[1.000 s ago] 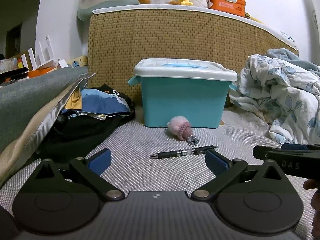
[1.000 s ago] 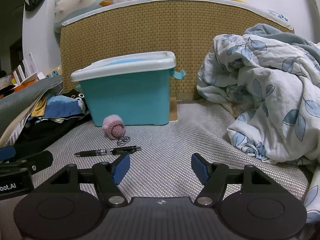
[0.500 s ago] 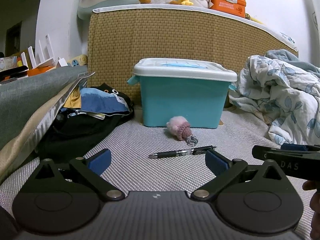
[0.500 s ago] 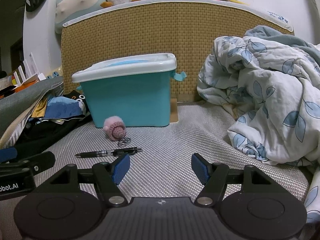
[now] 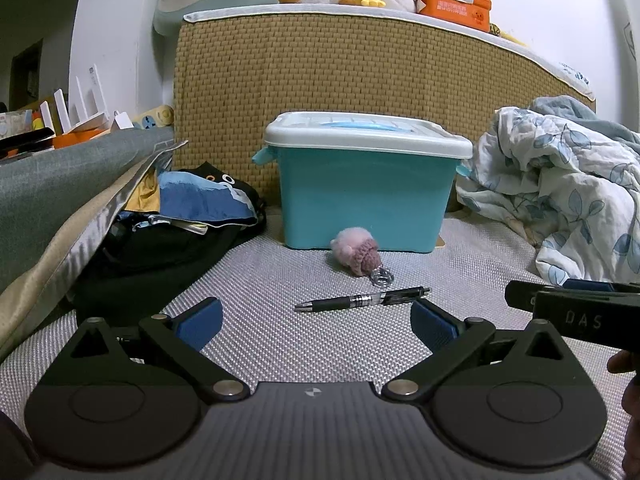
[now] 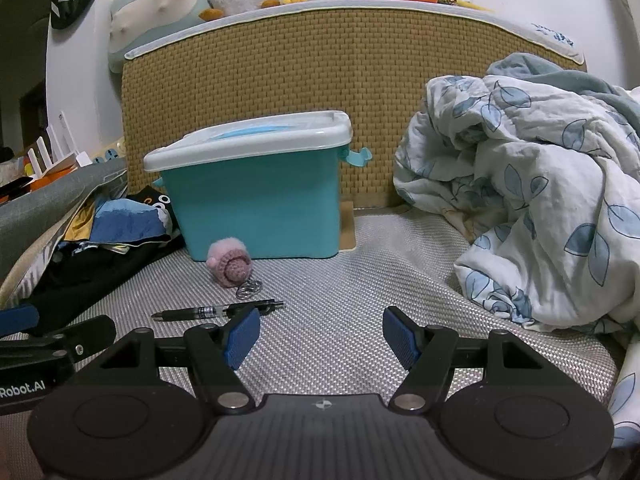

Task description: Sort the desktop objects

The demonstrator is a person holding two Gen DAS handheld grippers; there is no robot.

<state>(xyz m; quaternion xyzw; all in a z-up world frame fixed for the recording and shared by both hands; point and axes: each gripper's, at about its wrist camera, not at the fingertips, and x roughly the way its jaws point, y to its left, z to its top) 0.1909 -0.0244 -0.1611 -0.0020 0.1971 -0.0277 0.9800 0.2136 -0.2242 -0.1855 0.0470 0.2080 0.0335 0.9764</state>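
Both claws hover low over the woven mat (image 5: 304,344), empty: the left gripper (image 5: 316,322) spread wide, the right gripper (image 6: 320,334) spread a little less. Behind them a teal box (image 5: 360,204) with a white lid (image 5: 368,136) stands shut against the wicker headboard (image 6: 320,76). A pink keychain (image 5: 356,254) lies just before it, and nearer, a black pen (image 5: 362,300) lies crosswise, untouched.
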